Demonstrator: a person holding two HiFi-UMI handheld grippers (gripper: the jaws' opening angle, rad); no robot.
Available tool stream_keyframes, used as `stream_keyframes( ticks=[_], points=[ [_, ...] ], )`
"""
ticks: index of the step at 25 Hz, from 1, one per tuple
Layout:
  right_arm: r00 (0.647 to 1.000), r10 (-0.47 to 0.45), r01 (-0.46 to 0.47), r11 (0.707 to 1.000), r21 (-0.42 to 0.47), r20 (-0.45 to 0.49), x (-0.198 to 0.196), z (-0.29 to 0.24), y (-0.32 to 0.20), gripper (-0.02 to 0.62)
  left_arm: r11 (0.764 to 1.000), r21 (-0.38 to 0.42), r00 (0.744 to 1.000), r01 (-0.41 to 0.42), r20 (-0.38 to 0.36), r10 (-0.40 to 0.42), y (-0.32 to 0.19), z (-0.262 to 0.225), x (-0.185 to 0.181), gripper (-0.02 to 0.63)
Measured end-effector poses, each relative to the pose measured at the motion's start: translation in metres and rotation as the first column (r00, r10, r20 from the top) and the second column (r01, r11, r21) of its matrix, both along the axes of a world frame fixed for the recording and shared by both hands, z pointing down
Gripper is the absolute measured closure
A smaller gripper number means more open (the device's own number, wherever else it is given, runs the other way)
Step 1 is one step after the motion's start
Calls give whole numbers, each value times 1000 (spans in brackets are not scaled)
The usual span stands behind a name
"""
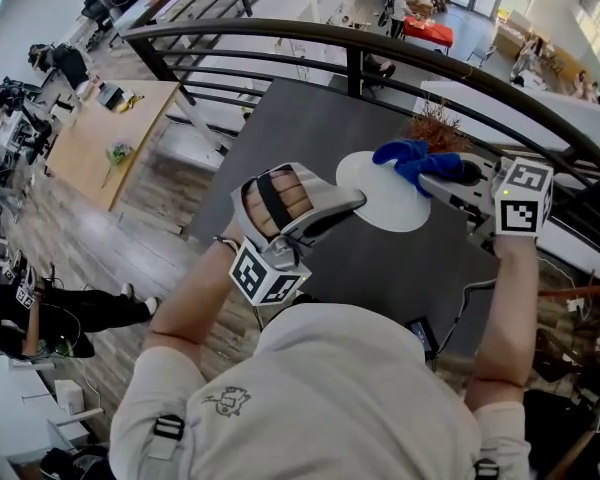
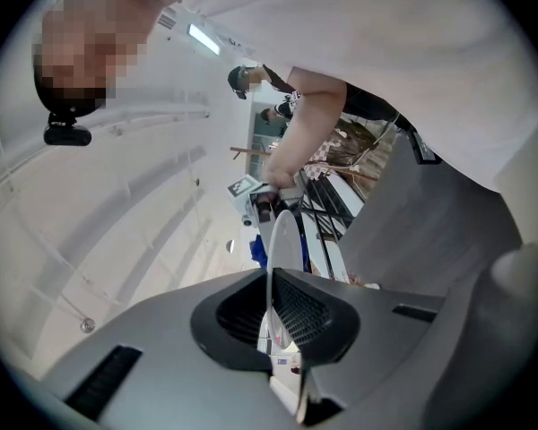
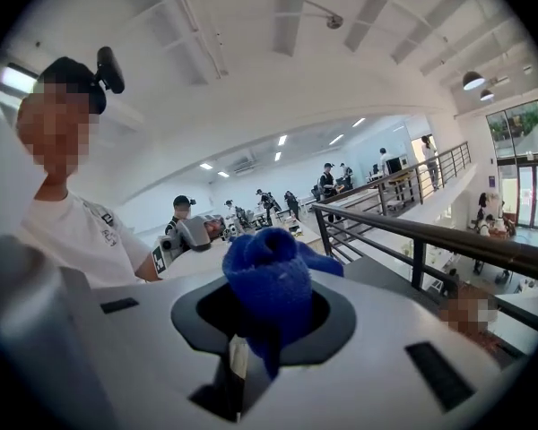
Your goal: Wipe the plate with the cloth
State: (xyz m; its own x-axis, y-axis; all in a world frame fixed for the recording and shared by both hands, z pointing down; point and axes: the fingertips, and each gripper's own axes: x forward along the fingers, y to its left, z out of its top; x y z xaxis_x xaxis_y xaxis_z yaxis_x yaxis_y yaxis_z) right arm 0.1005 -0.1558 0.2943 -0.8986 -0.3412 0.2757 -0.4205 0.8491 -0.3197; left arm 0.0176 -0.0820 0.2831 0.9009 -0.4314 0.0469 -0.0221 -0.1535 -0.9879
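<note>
In the head view a round white plate [image 1: 388, 196] is held above the dark table, and my left gripper [image 1: 352, 206] is shut on its near-left rim. In the left gripper view the plate [image 2: 283, 256] stands edge-on between the jaws of the left gripper [image 2: 274, 322]. My right gripper [image 1: 452, 172] is shut on a bunched blue cloth [image 1: 416, 159], which rests against the plate's far right rim. In the right gripper view the cloth [image 3: 273, 280] bulges out of the right gripper [image 3: 258, 331] and hides its pads. The left gripper [image 3: 194, 232] shows beyond it.
A dark grey table [image 1: 300, 133] lies under both grippers, with a small black device [image 1: 421, 335] near its front edge. A black railing [image 1: 352, 46] curves behind it, and a dried plant [image 1: 435, 128] stands at the far right. A lower floor with people and a wooden table [image 1: 100, 138] lies beyond.
</note>
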Motion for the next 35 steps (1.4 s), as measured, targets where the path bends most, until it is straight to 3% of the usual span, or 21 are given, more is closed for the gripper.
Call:
stream_keyframes(
  ticks=[4, 11, 19, 24, 30, 35],
  points=[
    [1000, -16, 15, 1000, -15, -27, -12, 3, -14, 508, 1000, 9, 1000, -30, -1, 30, 11, 0, 7, 586],
    [986, -145, 151, 986, 72, -80, -69, -27, 4, 508, 1000, -12, 1000, -16, -13, 16, 1, -1, 9, 588],
    [972, -213, 224, 968, 110, -98, -76, -41, 43, 508, 1000, -20, 1000, 22, 0, -22, -13, 4, -1, 588],
    [980, -180, 186, 980, 75, -88, -44, -35, 39, 508, 999, -23, 999, 43, 8, -43, -28, 2, -2, 588],
    [991, -30, 29, 1000, -9, -133, 6, 6, -2, 508, 998, -46, 999, 32, -9, -33, -26, 4, -8, 588],
    [977, -45, 39, 999, -33, -209, 2, 22, -18, 508, 999, -44, 1000, -9, 12, 10, -12, 12, 12, 588]
  ],
)
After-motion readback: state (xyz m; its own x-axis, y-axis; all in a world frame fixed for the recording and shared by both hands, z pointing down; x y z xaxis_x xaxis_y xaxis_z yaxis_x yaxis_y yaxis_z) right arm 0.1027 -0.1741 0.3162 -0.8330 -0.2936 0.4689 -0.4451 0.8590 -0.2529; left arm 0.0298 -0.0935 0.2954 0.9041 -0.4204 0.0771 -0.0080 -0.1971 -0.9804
